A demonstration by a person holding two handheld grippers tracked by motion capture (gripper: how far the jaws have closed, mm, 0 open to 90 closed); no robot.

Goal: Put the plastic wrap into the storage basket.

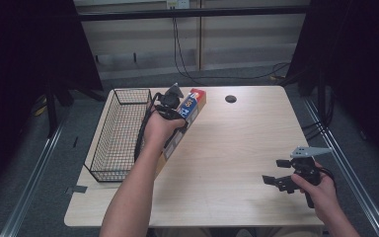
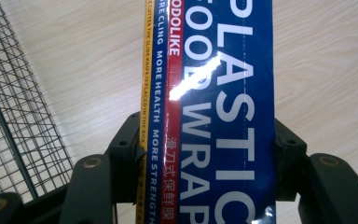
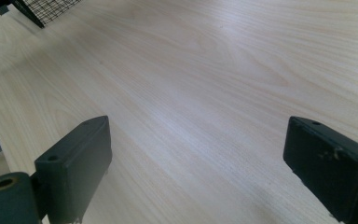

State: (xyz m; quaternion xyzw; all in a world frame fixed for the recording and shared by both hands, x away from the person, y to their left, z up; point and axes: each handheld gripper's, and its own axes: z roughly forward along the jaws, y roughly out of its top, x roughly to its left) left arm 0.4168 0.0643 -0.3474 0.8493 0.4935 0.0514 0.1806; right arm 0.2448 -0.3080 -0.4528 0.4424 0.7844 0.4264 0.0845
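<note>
Clamped between the two black jaws of the left tongs (image 2: 205, 163) is a long blue cardboard box of plastic food wrap (image 2: 214, 112), gripped across its narrow width, the far end resting on the pale wooden bench (image 1: 237, 143) just beside the black wire basket (image 1: 121, 131). Judging by this, the box is bound for the basket. To do that well, grip firmly, lift it level, clear the basket's rim, and align the box with the basket's long side before lowering. Right tongs (image 1: 281, 181) hang wide apart, empty, above the bench's near right part.
</note>
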